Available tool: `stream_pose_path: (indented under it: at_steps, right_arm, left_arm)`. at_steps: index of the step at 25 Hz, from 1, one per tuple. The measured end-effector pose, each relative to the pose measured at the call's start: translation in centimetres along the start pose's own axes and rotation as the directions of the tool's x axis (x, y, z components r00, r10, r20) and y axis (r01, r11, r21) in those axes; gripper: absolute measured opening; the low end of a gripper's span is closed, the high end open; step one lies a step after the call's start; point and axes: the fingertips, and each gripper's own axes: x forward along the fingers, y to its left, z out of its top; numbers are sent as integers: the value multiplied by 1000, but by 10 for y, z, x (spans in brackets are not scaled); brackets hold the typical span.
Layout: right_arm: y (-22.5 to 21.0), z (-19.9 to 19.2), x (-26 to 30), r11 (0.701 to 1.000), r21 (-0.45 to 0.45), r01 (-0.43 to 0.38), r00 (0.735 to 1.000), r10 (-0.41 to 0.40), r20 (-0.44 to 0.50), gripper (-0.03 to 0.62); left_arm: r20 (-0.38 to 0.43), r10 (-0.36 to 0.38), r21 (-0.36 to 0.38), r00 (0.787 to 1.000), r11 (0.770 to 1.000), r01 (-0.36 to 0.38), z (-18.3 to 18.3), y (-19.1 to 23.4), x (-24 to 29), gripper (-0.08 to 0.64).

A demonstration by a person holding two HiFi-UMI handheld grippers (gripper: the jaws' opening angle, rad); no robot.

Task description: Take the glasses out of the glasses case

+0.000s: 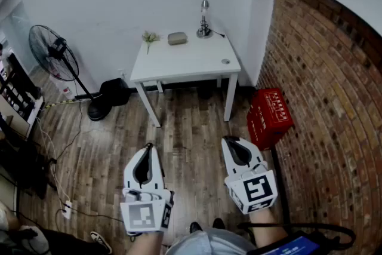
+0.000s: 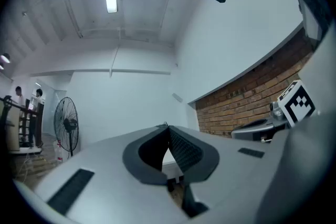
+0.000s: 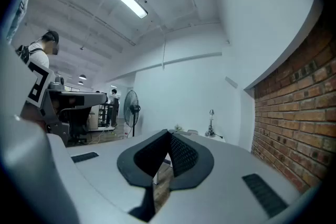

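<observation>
The glasses case (image 1: 177, 38), a small grey rounded box, lies shut near the back edge of the white table (image 1: 179, 65) across the room. No glasses show. Both grippers hang over the wooden floor, well short of the table. My left gripper (image 1: 147, 146) is shut with its pads meeting at the tips (image 2: 167, 127) and nothing between them. Just as empty, my right gripper (image 1: 230, 141) is shut (image 3: 169, 134) and points level toward the table. In the right gripper view the table top shows faintly beyond the jaws, with the lamp (image 3: 211, 123) standing on it.
On the table stand a small plant (image 1: 149, 39), a desk lamp (image 1: 204, 21) and a small round object (image 1: 225, 61). A standing fan (image 1: 57, 54) and a black bag (image 1: 113, 91) are left of it. A red crate (image 1: 270, 116) stands against the brick wall (image 1: 322, 86). Cables cross the floor at left.
</observation>
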Motion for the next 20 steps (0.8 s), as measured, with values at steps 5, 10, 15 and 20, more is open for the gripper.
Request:
stream_pose_path:
  at_steps: [5,10,15,20]
  right_arm:
    - [-5,-2,-1,1000,1,-4,1000,4,-2,15]
    - [-11,-1,-6,1000,27,8,1000,-9,27,22]
    - [-27,2,-10,1000,29,0,999,-1,51,299]
    - [-37,-2,-12,1000,20,-21,998,19,54,299]
  left_arm:
    - [-3,-15,22,1000,1000,15,4,-9,4,6]
    - [-5,-24,46,1000,999,24,9,-17,3,6]
    - [-1,2,52,1000,999,-2,9,-26,2,6]
    - [-8,29,52,1000,998,-28,4,-37,0,6]
